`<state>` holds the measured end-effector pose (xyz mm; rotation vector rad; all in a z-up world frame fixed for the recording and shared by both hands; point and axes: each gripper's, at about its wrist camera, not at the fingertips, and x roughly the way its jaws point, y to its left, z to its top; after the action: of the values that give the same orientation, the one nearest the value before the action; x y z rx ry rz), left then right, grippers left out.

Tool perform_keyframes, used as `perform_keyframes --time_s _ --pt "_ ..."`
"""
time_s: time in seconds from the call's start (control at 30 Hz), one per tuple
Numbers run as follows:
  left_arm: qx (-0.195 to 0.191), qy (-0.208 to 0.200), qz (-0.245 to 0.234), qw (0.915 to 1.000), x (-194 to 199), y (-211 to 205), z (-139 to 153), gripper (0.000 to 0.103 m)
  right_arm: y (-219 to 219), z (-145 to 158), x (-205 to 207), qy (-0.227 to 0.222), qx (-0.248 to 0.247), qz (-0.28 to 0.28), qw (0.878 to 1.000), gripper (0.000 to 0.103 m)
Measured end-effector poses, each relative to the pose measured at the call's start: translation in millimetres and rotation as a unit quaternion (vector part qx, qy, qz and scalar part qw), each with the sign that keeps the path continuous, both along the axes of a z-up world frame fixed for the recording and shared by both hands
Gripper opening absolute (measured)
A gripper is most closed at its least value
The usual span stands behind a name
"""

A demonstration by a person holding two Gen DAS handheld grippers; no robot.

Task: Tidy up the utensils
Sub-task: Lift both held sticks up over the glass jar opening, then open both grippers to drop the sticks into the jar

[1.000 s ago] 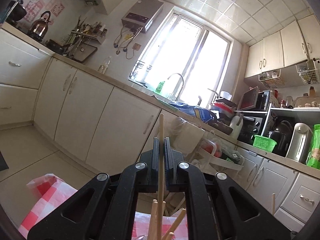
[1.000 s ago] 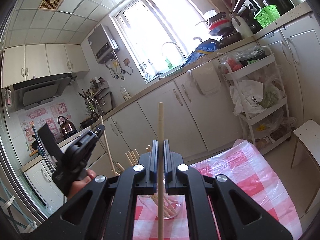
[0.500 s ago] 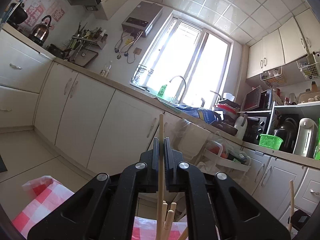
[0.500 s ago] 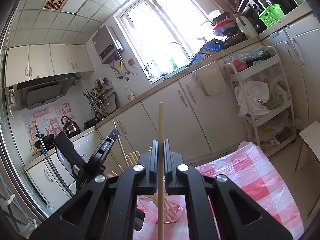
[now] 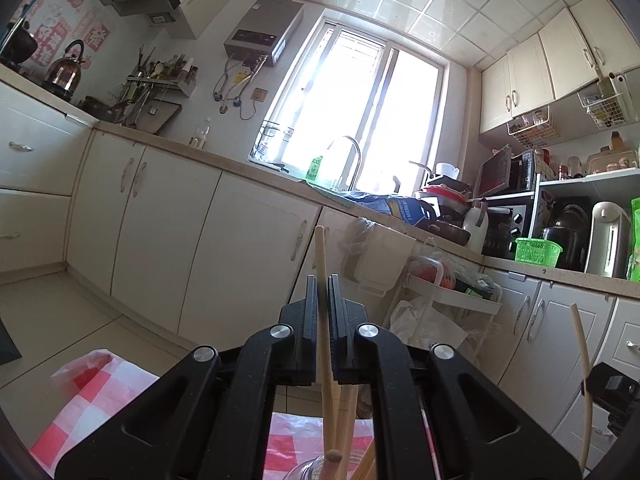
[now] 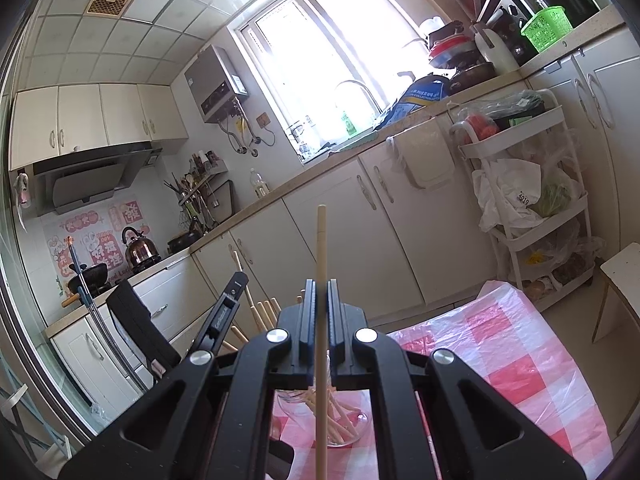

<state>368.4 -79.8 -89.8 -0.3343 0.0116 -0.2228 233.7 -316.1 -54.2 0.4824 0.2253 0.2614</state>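
My left gripper (image 5: pixel 322 284) is shut on a wooden chopstick (image 5: pixel 322 300) that stands upright between its jaws, above a glass jar (image 5: pixel 308 472) holding several chopsticks. My right gripper (image 6: pixel 321 288) is shut on another wooden chopstick (image 6: pixel 321 264), held upright over the same glass jar (image 6: pixel 344 420) of chopsticks on the red-and-white checked tablecloth (image 6: pixel 516 364). The left gripper also shows in the right wrist view (image 6: pixel 224 316), at the jar's left side. The right gripper with its chopstick shows at the right edge of the left wrist view (image 5: pixel 608 388).
White kitchen cabinets (image 5: pixel 160 240) and a counter with a sink run behind the table. A white storage cart (image 6: pixel 532 200) with bags stands at the right, and a white stool (image 6: pixel 620 276) beside the table's right edge.
My left gripper has tilted up and its chopstick now leans slightly in the jaws. The right gripper has come a little closer to the jar. Both keep hold of their chopsticks.
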Motion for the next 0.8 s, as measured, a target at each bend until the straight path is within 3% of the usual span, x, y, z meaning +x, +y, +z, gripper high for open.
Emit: perform_keyframes --time_s 0.23,0.37,0.5,0.6,0.67,0.8 --pt "0.055 0.027 -0.03 0.9977 -18 -3 1 0.007 5 3 19 -0.009 0.006 0.0 1.0 0.006" --pt "0.065 0.041 -0.033 0.9965 -37 6 10 0.02 13 13 36 -0.026 0.018 -0.001 0.999 0.006" --pt "0.07 0.085 -0.028 0.9935 -63 18 23 0.039 23 24 54 -0.054 0.024 -0.01 0.998 0.006" --pt "0.069 0.148 -0.032 0.986 -83 28 29 0.055 30 22 70 -0.063 0.028 -0.017 0.997 0.006" --pt "0.078 0.192 -0.042 0.9774 -101 31 32 0.059 34 18 82 -0.066 0.028 -0.022 0.997 0.006" --pt "0.085 0.223 -0.055 0.9695 -137 37 30 0.071 41 6 101 -0.068 0.016 -0.029 0.997 0.006"
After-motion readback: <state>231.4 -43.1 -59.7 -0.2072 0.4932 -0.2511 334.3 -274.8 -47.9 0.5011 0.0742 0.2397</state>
